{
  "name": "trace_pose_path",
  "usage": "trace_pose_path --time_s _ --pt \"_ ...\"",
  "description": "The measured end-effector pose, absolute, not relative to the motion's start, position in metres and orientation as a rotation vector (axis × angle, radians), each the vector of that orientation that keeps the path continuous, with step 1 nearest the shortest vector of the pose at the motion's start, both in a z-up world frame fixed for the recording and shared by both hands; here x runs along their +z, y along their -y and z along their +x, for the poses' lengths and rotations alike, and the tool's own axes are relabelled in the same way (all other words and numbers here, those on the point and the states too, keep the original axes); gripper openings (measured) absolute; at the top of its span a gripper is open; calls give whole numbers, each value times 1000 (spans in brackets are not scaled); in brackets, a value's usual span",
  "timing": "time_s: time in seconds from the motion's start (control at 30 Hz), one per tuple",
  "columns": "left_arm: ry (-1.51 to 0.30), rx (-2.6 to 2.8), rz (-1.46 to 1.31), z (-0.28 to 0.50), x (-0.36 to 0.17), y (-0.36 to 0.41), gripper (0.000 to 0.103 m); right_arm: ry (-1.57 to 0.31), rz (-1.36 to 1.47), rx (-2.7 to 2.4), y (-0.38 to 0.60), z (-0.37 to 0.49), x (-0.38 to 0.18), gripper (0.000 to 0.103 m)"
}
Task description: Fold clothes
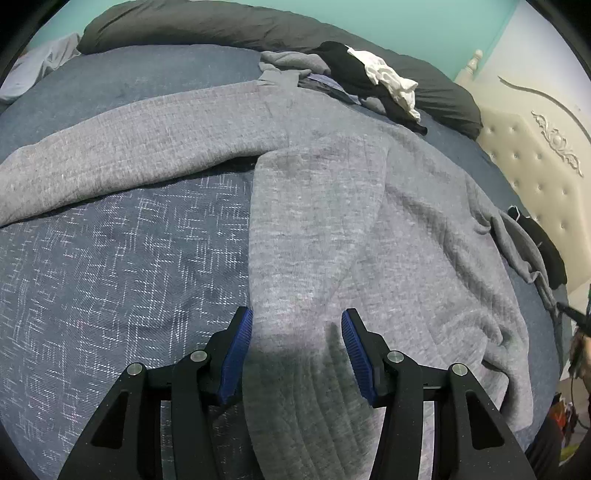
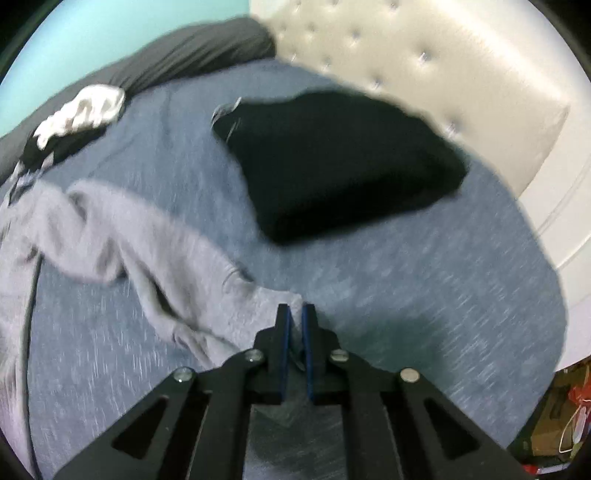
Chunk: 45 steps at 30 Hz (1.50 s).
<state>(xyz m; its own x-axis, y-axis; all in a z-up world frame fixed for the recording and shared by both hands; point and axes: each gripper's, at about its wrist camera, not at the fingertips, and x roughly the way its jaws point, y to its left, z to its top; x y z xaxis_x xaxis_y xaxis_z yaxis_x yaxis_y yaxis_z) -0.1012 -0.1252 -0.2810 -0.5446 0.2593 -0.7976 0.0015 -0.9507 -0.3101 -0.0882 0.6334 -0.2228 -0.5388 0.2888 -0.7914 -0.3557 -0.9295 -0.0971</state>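
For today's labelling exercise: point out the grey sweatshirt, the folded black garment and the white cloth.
grey sweatshirt (image 1: 332, 229): left wrist view, middle of its body.
folded black garment (image 2: 340, 162): right wrist view, centre of its top.
white cloth (image 1: 391, 83): left wrist view, its crumpled middle.

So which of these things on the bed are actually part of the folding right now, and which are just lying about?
In use:
- grey sweatshirt, spread on the bed
- left hand-held gripper, open over its hem
- right hand-held gripper, shut on a grey edge

Lying about:
- folded black garment
- heap of black and white clothes
- dark pillow
- blue bedcover
- tufted headboard
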Motion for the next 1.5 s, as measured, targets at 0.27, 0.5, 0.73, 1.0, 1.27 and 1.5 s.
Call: trace_pose_path --time_s 0.27,0.5,0.73,1.0,1.27,1.5 --pt "423 2618 -1414 -100 -279 130 54 -67 -1046 2391 -673 -107 -166 6" --pt "422 2618 -1414 -103 -277 128 54 -104 -1079 2362 -666 -133 -165 38" --pt "425 2642 -1377 -116 -264 135 54 -128 -972 2588 -612 -168 -134 44" --pt "367 2660 -1350 -145 -257 137 54 -216 -1212 2863 -487 -263 -161 44" --pt "321 2673 -1384 -155 -276 139 54 -111 -1408 2896 -409 -329 -206 44" --pt "306 2655 -1387 -156 -281 135 54 -79 -1540 2892 -366 -372 -240 44"
